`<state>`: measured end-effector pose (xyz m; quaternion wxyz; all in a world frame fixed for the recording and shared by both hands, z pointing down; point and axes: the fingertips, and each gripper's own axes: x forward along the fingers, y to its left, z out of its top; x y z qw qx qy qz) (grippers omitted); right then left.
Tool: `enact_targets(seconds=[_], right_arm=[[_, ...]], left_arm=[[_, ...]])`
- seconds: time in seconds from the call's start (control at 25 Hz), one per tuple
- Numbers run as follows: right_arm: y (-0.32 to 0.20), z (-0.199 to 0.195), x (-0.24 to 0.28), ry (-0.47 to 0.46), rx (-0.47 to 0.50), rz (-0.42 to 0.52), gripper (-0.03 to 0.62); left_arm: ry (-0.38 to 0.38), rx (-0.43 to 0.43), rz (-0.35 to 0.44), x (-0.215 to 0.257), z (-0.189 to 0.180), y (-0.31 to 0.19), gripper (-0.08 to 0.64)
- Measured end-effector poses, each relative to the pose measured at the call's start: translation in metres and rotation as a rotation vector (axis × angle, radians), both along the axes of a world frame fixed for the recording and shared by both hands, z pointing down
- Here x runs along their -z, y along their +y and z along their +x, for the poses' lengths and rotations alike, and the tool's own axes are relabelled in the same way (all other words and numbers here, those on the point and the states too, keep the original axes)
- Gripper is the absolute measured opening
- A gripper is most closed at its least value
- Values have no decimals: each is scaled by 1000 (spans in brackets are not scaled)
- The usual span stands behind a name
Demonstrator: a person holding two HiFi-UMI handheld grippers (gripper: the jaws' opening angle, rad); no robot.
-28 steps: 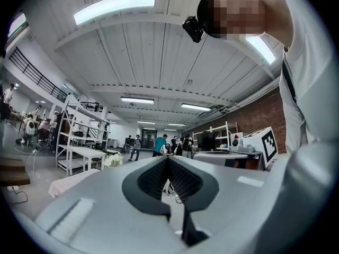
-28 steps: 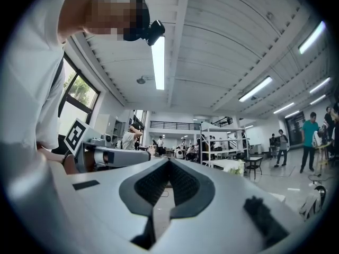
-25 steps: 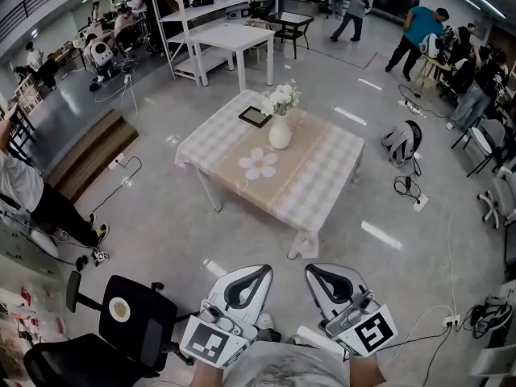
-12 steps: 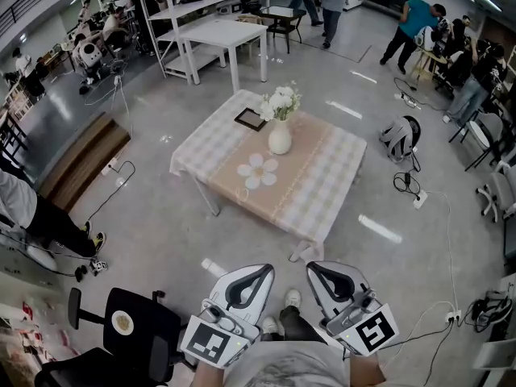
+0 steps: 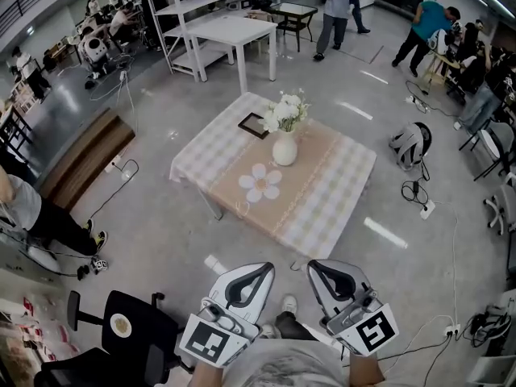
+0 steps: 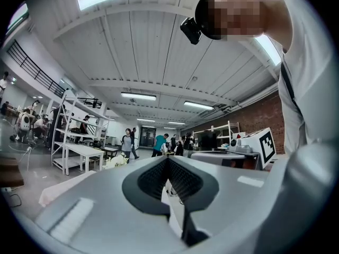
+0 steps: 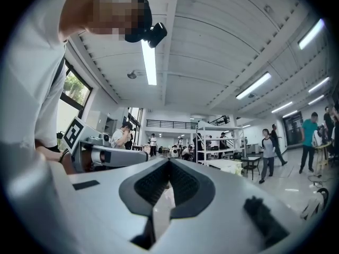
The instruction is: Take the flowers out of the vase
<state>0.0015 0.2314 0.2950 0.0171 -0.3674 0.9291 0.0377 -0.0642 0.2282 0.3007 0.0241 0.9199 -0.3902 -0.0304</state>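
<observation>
A white vase [image 5: 284, 148] with white flowers [image 5: 285, 111] stands on a low table under a checked cloth [image 5: 339, 196], out in the middle of the floor. A flower-shaped mat [image 5: 262, 182] lies in front of the vase and a dark picture frame [image 5: 254, 125] behind it. My left gripper [image 5: 263, 269] and right gripper [image 5: 314, 268] are held side by side at the bottom of the head view, well short of the table, both shut and empty. In the left gripper view the flowers [image 6: 115, 161] show small, far beyond the shut left gripper [image 6: 168, 160]. The right gripper [image 7: 169, 161] also has its jaws together.
A black chair [image 5: 121, 329] stands at my lower left. A backpack [image 5: 408, 143] and cables [image 5: 419, 196] lie on the floor right of the table. A wooden platform [image 5: 85, 156] lies at left, a white table [image 5: 230, 31] and shelves behind. Several people stand around the room.
The table with the vase has drawn a little nearer and shifted slightly right in the head view. Both grippers keep their place at the bottom, still shut. People in the background have walked on.
</observation>
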Motion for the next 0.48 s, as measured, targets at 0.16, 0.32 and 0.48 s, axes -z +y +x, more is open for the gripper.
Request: enact_targets(seconds=[0.16, 0.32, 0.48], right_arm=[[-28, 10, -2, -6, 26, -2, 15], [-52, 16, -4, -10, 54, -6, 15], [-74, 27, -4, -17, 84, 3, 15]], left_arm=[[0, 12, -11, 0, 11, -25, 9], [17, 22, 15, 6, 21, -49, 9], [20, 58, 18, 3, 32, -72, 9]])
